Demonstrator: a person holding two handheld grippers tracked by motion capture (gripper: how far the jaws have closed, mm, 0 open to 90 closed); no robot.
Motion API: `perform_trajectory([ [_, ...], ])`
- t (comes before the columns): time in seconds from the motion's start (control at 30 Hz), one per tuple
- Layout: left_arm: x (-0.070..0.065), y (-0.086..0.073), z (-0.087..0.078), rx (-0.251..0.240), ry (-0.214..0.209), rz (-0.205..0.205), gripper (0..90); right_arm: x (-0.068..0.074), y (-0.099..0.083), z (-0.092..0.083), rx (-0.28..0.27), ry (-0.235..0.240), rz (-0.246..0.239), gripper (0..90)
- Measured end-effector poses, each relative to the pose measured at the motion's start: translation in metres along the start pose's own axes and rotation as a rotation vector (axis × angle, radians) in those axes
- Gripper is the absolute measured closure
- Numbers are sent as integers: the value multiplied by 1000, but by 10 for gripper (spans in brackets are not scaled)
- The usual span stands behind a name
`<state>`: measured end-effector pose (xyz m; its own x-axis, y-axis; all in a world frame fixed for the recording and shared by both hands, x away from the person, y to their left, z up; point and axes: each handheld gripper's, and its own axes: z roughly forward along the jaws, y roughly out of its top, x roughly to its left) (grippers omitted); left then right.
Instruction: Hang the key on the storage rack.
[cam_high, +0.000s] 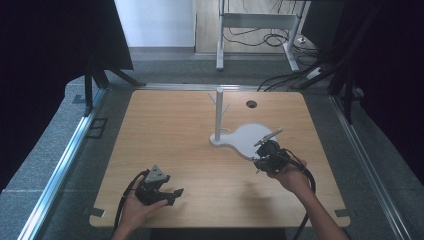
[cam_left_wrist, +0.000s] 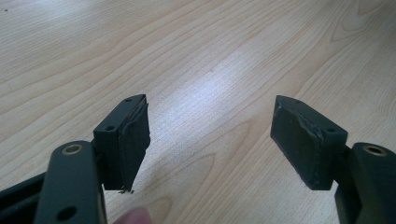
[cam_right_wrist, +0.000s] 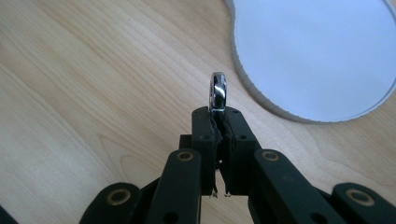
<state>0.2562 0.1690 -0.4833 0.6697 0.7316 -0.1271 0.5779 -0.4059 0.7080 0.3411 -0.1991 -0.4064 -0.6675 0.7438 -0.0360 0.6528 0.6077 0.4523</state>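
A ring (cam_right_wrist: 218, 91) is gripped by the right hand-held gripper (cam_right_wrist: 218, 122) beside the white stand (cam_high: 248, 137), seemingly not yet hung (left hand-held gripper (cam_left_wrist: 210, 140) is held open, empty).

The table (cam_left_wrist: 196, 60) is surfaced in pale, smooth wood grain with a soft sheen. A glossy metal ring (cam_right_wrist: 217, 91) is seen against matt black tongs (cam_right_wrist: 218, 122); the white base (cam_right_wrist: 317, 51) looks matt and smooth.
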Motion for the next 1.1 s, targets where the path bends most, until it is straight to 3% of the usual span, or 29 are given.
perform_trajectory([
  [0.3,1,0,0,-2,1,-4,287,-8,12,-1,-8,-11,7,844],
  [0.67,2,-1,0,-2,2,-6,287,-21,29,3,32,-24,-4,843],
  [1.1,4,-1,-1,-1,3,-9,287,-27,45,4,42,-40,0,844],
])
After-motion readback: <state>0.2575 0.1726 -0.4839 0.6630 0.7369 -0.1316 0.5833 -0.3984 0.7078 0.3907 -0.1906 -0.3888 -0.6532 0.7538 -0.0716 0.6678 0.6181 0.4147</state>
